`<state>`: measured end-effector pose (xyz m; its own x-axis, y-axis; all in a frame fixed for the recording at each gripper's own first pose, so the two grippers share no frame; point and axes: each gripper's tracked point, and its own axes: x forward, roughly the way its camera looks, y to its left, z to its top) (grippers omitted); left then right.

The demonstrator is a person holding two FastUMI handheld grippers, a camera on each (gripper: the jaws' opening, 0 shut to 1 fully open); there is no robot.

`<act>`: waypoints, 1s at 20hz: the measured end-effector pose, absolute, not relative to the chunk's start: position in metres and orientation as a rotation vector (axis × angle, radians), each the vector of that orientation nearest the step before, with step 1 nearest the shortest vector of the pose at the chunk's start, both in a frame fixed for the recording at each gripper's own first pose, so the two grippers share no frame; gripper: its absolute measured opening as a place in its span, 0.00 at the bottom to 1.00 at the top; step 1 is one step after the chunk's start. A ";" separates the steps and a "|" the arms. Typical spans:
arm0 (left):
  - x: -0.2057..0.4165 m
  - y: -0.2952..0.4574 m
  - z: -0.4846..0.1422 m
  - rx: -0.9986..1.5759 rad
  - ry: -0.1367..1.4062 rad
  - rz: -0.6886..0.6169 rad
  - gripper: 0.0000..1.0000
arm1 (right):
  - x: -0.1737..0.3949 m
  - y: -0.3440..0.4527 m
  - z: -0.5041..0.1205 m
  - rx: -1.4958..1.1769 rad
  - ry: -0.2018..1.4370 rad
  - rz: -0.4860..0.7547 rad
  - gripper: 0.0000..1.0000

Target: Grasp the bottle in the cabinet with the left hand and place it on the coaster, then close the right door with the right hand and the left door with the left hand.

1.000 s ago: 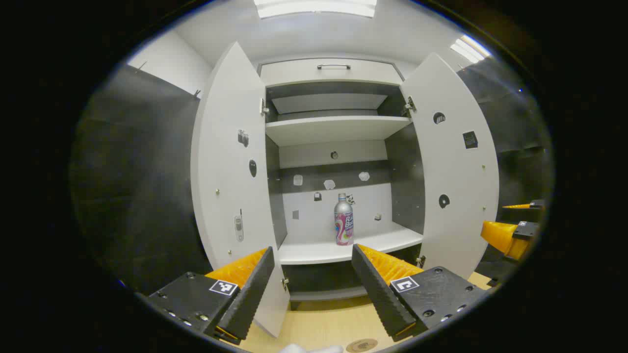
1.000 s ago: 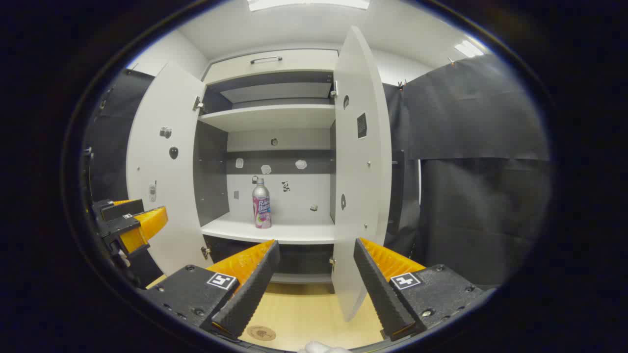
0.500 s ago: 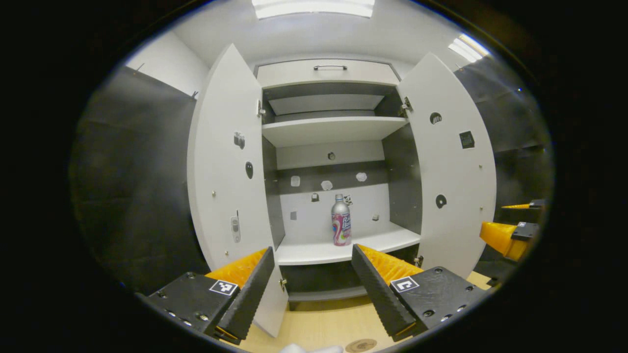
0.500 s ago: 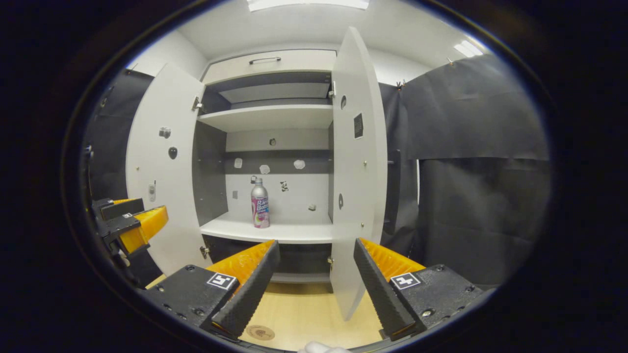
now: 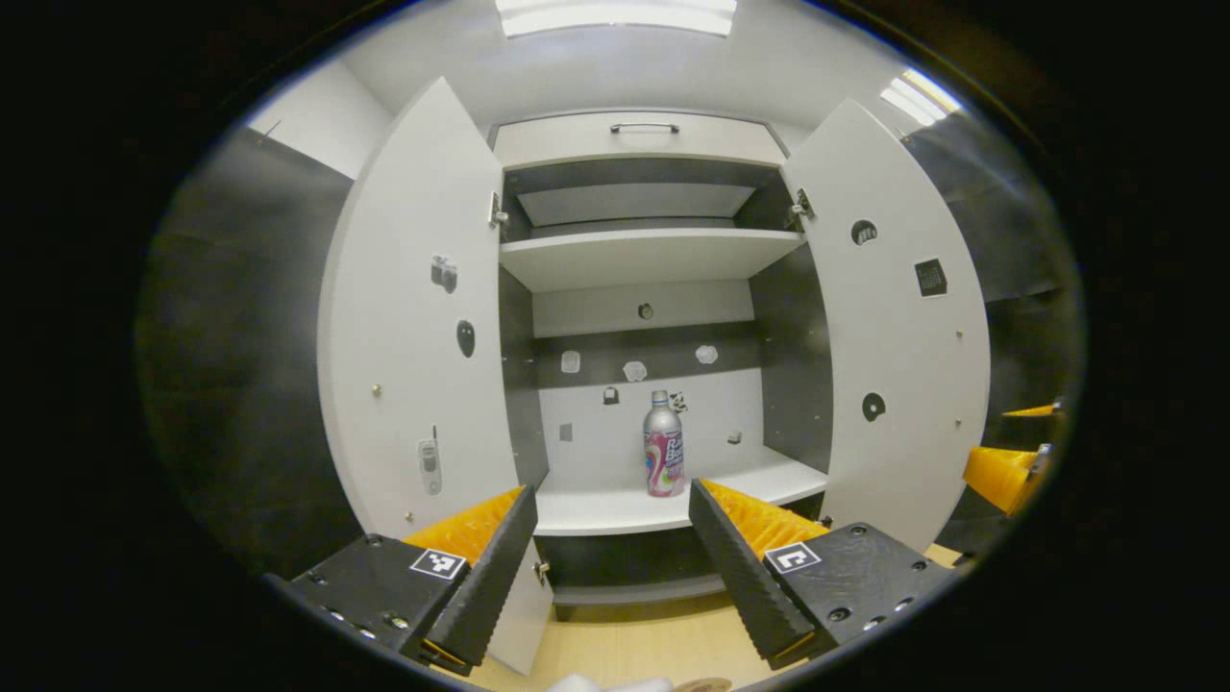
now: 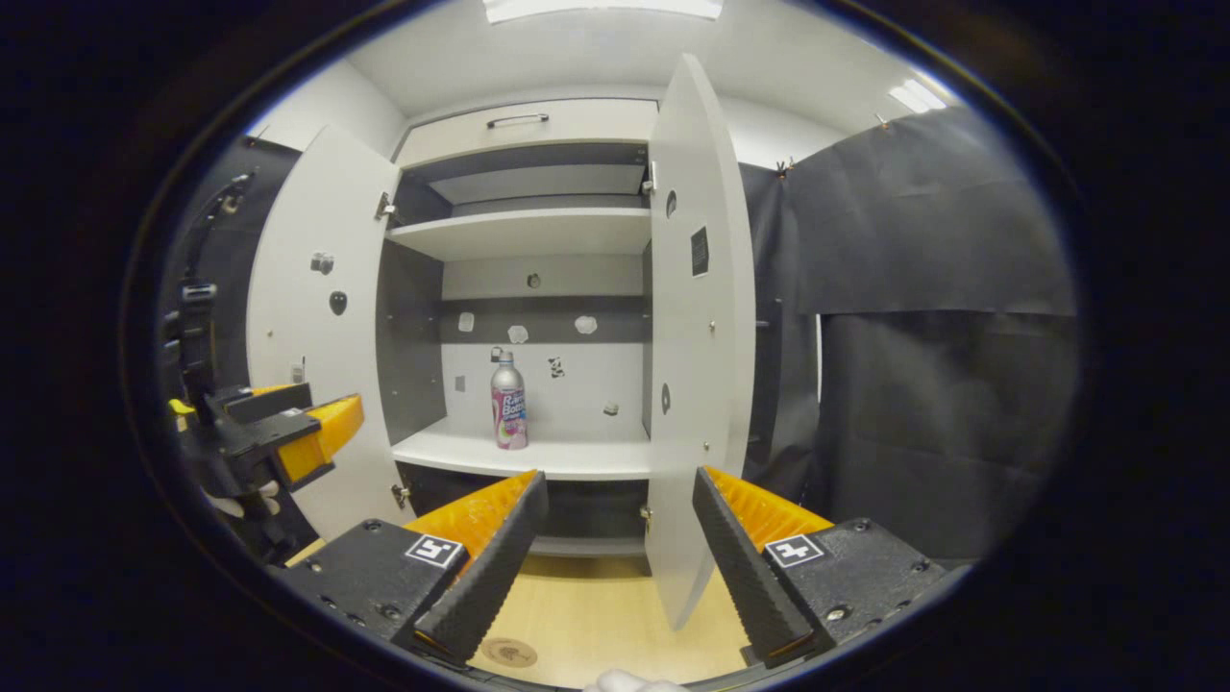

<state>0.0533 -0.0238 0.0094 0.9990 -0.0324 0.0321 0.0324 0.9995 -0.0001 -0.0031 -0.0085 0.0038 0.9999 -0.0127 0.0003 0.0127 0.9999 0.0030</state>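
White cabinet (image 5: 634,259): both doors swung wide; bare shelves inside.
Bottle (image 5: 663,458): silver neck, pink label; upright on the lower shelf, ahead of the left gripper and well apart from it, sighted just above the gap between its fingers.
Left gripper (image 5: 610,562): fingers spread wide, nothing held; aimed at the lower shelf.
Right gripper (image 6: 615,567): fingers apart, nothing between them; the free edge of the right door (image 6: 687,336) stands ahead of its gap.
Left door (image 5: 413,327): open, ahead and to the left of the left gripper.
Coaster (image 6: 511,653): round disc on the wooden tabletop, low and just left of the right gripper's gap.
Step in hand: judged the reach for the bottle; nothing grasped.
Next move: carry the left gripper forward between the doors, straddle the bottle's body, then close on it without tipping it.
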 end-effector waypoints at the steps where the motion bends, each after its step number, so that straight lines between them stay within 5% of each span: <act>1: 0.067 -0.029 0.011 0.000 -0.040 -0.037 0.97 | -0.004 -0.010 0.004 0.006 0.001 -0.017 0.99; 12: 0.223 -0.094 0.020 -0.032 -0.083 -0.096 0.97 | -0.001 -0.009 0.008 -0.005 0.041 -0.041 0.99; 20: 0.316 -0.082 -0.005 -0.015 -0.043 0.001 0.97 | 0.005 0.003 0.013 -0.012 0.068 -0.035 1.00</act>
<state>0.3161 -0.0821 -0.0051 0.9991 0.0014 0.0429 -0.0007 0.9999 -0.0147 0.0054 0.0026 0.0126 0.9971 -0.0357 -0.0678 0.0349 0.9993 -0.0133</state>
